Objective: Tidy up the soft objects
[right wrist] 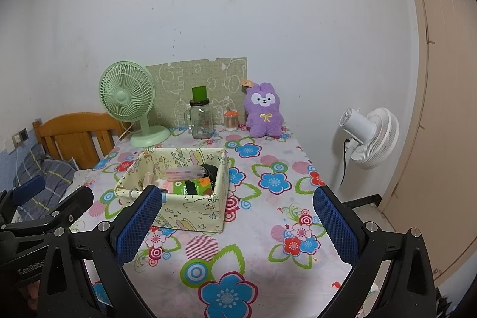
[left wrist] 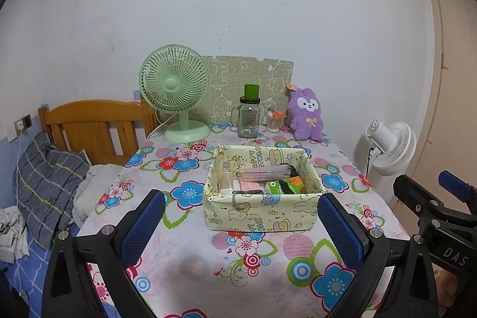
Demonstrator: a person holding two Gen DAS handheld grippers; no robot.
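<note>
The purple plush toy sits upright at centre-right, against the wall. Below it, mid-frame, the fabric box holds packets and a pen case. My left gripper and right gripper gape wide, empty.

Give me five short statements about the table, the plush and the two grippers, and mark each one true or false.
1. The purple plush sits inside the fabric basket. False: it stands at the back of the table, by the wall, apart from the basket.
2. The left gripper is open and holds nothing. True.
3. The green fan stands on the table left of the glass jar. True.
4. The right gripper is shut on the plush. False: its jaws are wide apart and empty.
5. The basket is empty. False: several small packaged items lie inside.
</note>
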